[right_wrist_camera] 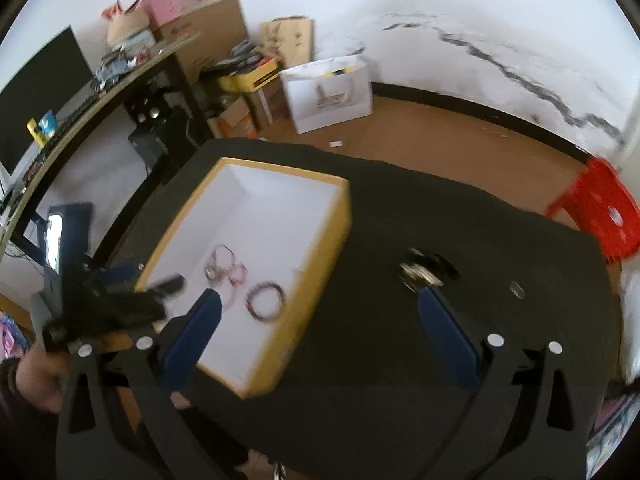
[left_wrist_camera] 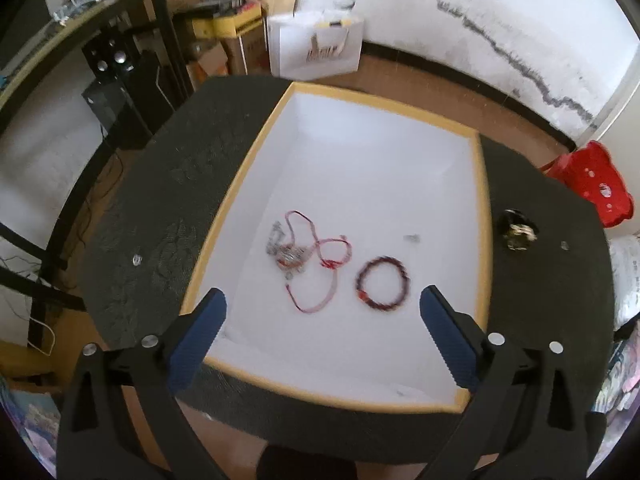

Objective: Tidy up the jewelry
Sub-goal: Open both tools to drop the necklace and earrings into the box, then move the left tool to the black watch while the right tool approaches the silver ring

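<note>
A yellow-rimmed white box (left_wrist_camera: 483,216) stands on a black table. Inside lie a pink cord necklace with a silver charm (left_wrist_camera: 304,252), a dark red beaded bracelet (left_wrist_camera: 382,284) and a tiny silver piece (left_wrist_camera: 412,237). A dark and gold jewelry piece (left_wrist_camera: 516,230) lies on the table right of the box. My left gripper (left_wrist_camera: 322,312) is open and empty above the box's near end. In the right wrist view the box (right_wrist_camera: 328,264) is at left, the jewelry piece (right_wrist_camera: 424,270) is just beyond my open, empty right gripper (right_wrist_camera: 318,312), and my left gripper (right_wrist_camera: 168,286) hangs over the box's left rim.
A red plastic stool (right_wrist_camera: 600,208) stands beside the table at right. A white paper bag (right_wrist_camera: 328,94), cardboard boxes and a black desk (right_wrist_camera: 120,80) are at the back left. Small silver studs (left_wrist_camera: 137,259) sit on the table top.
</note>
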Available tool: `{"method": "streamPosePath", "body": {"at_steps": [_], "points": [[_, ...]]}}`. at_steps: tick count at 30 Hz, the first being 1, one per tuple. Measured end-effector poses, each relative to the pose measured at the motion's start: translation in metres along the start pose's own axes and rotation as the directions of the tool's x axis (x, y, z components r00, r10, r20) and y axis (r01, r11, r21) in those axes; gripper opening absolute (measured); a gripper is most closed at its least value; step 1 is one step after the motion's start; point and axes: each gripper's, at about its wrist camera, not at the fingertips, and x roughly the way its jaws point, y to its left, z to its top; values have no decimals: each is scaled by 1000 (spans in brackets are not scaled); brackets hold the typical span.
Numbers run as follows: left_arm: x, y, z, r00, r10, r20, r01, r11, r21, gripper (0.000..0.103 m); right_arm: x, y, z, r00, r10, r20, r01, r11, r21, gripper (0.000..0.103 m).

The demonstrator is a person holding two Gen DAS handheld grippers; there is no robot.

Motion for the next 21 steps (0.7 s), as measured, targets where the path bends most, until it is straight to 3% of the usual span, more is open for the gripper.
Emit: {"method": "streamPosePath", "body": {"at_steps": [6,8,12,16,21], "points": [[-41,-80,-55,997,-66,46,61,992,107,97,-58,-86,-92,991,-133,9,131,985,115,96],[-46,-111,-72,994,-101,41,94,986,136,97,-69,-112,-123,983,-185,6,183,972,145,96],[-50,-171,-107,983,-182,-1,179,971,160,97,-82,-147,-170,977,-211,-19,210,952,224,96],[-62,-223,-135,975,-221,-30,223,953,204,97,-97,-164,-195,971,-236,-29,235,937,260,96],[-75,-257,-151,977,-213,-13,208,941,268,97,-116,-183,-212,957,-288,-28,283,912,296,96]]}}
